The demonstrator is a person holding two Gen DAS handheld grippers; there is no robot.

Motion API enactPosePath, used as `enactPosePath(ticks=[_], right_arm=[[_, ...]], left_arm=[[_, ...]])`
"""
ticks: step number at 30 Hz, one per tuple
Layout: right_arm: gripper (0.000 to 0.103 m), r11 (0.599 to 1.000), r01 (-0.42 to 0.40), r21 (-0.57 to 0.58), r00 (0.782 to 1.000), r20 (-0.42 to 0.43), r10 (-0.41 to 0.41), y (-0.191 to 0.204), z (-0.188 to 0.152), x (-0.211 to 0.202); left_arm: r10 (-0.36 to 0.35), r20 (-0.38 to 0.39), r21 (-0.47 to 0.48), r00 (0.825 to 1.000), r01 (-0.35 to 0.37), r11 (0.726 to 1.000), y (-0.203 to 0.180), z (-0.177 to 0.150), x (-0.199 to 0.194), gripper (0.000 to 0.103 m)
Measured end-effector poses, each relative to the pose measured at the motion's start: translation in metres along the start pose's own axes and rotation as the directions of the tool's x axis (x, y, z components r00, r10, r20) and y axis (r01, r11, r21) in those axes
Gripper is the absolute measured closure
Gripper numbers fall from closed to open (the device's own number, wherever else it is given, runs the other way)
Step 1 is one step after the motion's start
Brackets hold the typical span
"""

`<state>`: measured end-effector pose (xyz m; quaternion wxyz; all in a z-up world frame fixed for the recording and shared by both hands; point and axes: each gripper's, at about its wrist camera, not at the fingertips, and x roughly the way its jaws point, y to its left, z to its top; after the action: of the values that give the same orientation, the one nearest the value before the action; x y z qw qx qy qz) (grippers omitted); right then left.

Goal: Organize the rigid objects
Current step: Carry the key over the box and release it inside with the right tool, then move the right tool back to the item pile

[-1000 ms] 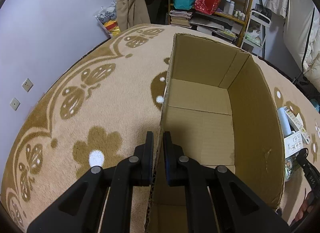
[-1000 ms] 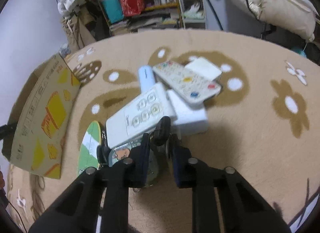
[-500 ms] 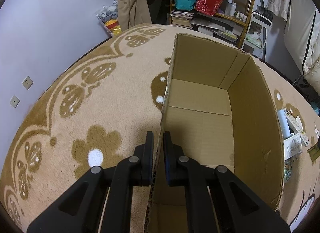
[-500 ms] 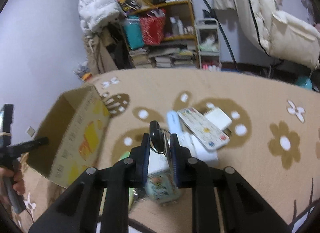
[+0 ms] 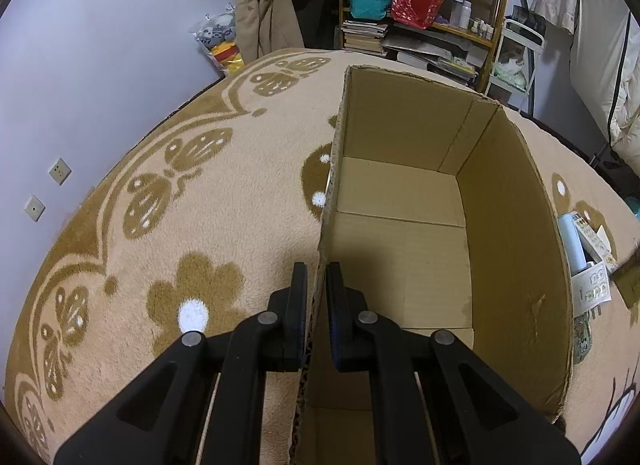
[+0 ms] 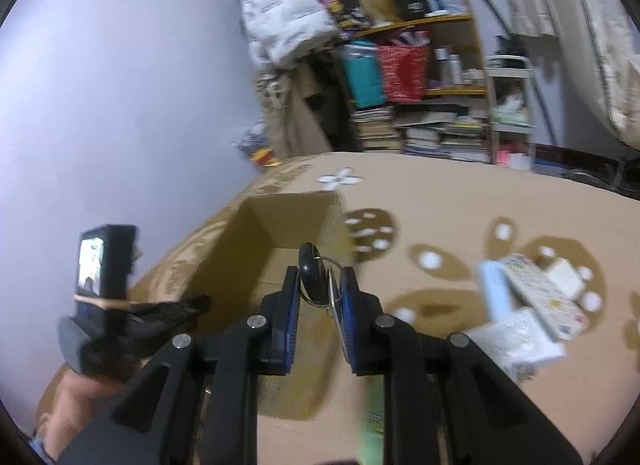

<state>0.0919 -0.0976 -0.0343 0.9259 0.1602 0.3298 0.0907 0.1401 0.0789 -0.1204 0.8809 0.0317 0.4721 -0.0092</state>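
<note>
An open, empty cardboard box (image 5: 516, 225) stands on the carpet; it also shows in the right wrist view (image 6: 256, 241). My left gripper (image 5: 316, 277) is shut on the box's left wall near its front end. My right gripper (image 6: 318, 281) is shut on a black key fob with a ring (image 6: 314, 279) and holds it in the air above the box's near edge. A pile of remotes and small white boxes (image 6: 532, 305) lies on the carpet to the right of the box; part of the pile shows in the left wrist view (image 5: 588, 257).
A beige carpet with brown flower patterns (image 5: 180, 193) covers the floor. Cluttered shelves with books and bags (image 5: 416, 13) stand at the back. The wall (image 5: 80, 65) is at the left. The left hand-held unit (image 6: 104, 297) shows left of the box.
My right gripper has lifted the key fob off the pile and swung left, up over the box. My left gripper stays clamped on the box wall.
</note>
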Motion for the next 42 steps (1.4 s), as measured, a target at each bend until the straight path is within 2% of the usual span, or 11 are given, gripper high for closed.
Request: enactPosePath(ticks=[8, 16, 27, 29, 30, 31, 33, 35, 36, 37, 42], right_arm=[[0.082, 0.992, -0.128, -0.003, 0.988, -0.088, 0.127, 0.035, 0.013, 0.054], [0.081, 0.996, -0.092, -0.005, 0.982, -0.167, 0.090, 0.039, 0.003, 0.079], [0.079, 0.997, -0.069, -0.036, 0.990, -0.128, 0.063, 0.040, 0.009, 0.066], [0.064, 0.998, -0.048, -0.041, 0.992, -0.118, 0.043, 0.037, 0.012, 0.057], [0.049, 0.998, -0.040, -0.043, 0.993, -0.112, 0.035, 0.038, 0.013, 0.051], [0.041, 0.998, -0.032, -0.047, 0.995, -0.096, 0.027, 0.036, 0.016, 0.045], [0.039, 0.998, -0.026, -0.052, 0.998, -0.066, 0.023, 0.033, 0.018, 0.034], [0.022, 0.998, 0.001, -0.060, 0.999, -0.048, -0.004, 0.027, 0.021, 0.022], [0.009, 0.997, 0.041, -0.070, 0.998, -0.041, -0.044, 0.022, 0.021, 0.015], [0.003, 0.995, 0.065, -0.076, 0.997, -0.036, -0.068, 0.018, 0.021, 0.011], [0.003, 0.978, 0.195, -0.076, 0.978, -0.058, -0.200, -0.019, 0.012, -0.007]], left_arm=[[-0.009, 0.003, -0.009, 1.000, 0.009, 1.000, 0.001, -0.001, 0.000, 0.095], [-0.014, 0.002, -0.010, 1.000, 0.014, 1.000, 0.002, -0.001, 0.000, 0.095], [-0.028, -0.004, -0.016, 1.000, 0.028, 0.999, 0.007, 0.002, 0.002, 0.095], [-0.021, -0.003, -0.008, 1.000, 0.021, 1.000, 0.006, 0.002, 0.002, 0.095], [-0.019, -0.004, -0.007, 1.000, 0.019, 1.000, 0.006, 0.002, 0.003, 0.095], [-0.017, -0.004, -0.007, 1.000, 0.017, 1.000, 0.005, 0.002, 0.003, 0.095], [-0.012, -0.005, -0.009, 1.000, 0.012, 1.000, 0.005, 0.002, 0.003, 0.094], [-0.010, -0.005, -0.007, 1.000, 0.009, 1.000, 0.005, 0.002, 0.003, 0.094], [-0.009, -0.005, -0.006, 1.000, 0.009, 1.000, 0.005, 0.002, 0.003, 0.094], [-0.006, -0.006, -0.002, 1.000, 0.006, 1.000, 0.004, 0.002, 0.003, 0.094], [-0.009, -0.007, -0.007, 1.000, 0.009, 1.000, 0.005, 0.001, 0.003, 0.094]])
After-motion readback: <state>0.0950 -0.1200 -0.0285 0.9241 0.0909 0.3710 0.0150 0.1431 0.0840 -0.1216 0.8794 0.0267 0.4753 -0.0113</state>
